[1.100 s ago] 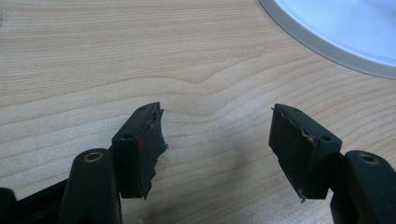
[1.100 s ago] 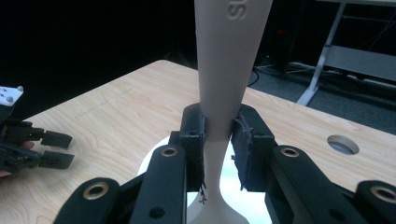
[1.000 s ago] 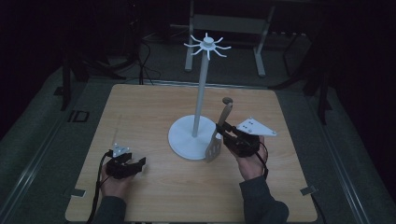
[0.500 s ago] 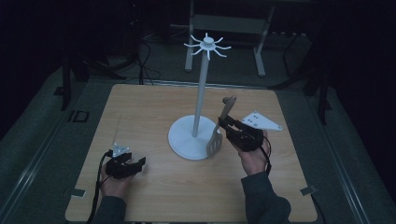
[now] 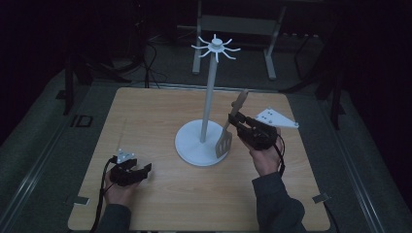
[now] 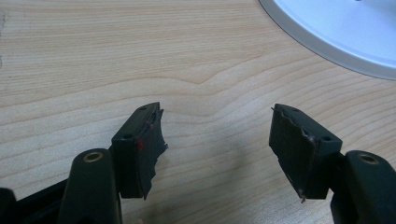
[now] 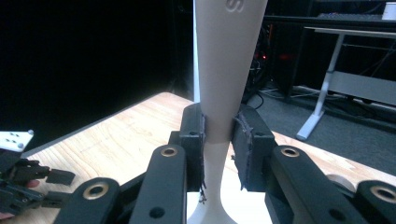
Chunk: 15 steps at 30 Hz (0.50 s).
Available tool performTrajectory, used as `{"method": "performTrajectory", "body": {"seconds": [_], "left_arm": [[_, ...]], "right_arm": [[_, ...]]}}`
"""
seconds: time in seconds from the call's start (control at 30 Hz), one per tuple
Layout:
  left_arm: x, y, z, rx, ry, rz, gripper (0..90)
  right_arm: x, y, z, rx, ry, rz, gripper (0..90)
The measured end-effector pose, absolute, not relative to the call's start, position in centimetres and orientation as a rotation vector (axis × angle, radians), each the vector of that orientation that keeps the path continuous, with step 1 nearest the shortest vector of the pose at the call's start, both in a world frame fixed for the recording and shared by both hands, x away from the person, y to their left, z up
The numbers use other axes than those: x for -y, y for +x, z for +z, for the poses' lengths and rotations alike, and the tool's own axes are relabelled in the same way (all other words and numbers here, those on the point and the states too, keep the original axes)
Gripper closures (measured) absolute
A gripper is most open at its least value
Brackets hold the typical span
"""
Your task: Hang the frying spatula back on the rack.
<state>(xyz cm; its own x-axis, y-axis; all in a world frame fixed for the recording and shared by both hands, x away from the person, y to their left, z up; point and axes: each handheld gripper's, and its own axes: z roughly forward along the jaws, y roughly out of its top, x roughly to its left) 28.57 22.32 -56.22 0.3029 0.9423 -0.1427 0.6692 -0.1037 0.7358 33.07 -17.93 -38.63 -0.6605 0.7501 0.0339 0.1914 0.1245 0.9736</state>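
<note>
A pale slotted spatula (image 5: 224, 141) hangs blade-down beside the pole of the white hook stand (image 5: 210, 97), its handle pointing up and away. My right gripper (image 5: 235, 121) is shut on the handle, just right of the stand's round base (image 5: 189, 148). In the right gripper view the pads (image 7: 194, 140) press both sides of the spatula handle (image 7: 223, 56). My left gripper (image 5: 145, 170) rests low over the table's near left part, open with nothing in it. In the left gripper view its jaws (image 6: 217, 126) stand wide over bare wood, with the stand's base (image 6: 336, 32) ahead.
The wooden table (image 5: 145, 116) carries the stand in its middle. Hooks (image 5: 214, 46) spread out at the top of the pole. Dark floor, cables and a desk frame (image 5: 233, 24) lie beyond the far edge.
My right gripper has lifted the spatula a little higher beside the stand's pole. The left gripper has stayed put.
</note>
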Motion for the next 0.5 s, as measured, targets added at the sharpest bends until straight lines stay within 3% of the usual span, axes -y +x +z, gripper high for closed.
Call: {"method": "performTrajectory", "body": {"seconds": [0.5], "left_arm": [[-22.3, 28.6, -56.2, -1.441, 1.847, 0.480, 35.2]], "right_arm": [[17.9, 34.0, -36.9, -1.942, 0.876, 1.610, 74.8]]}}
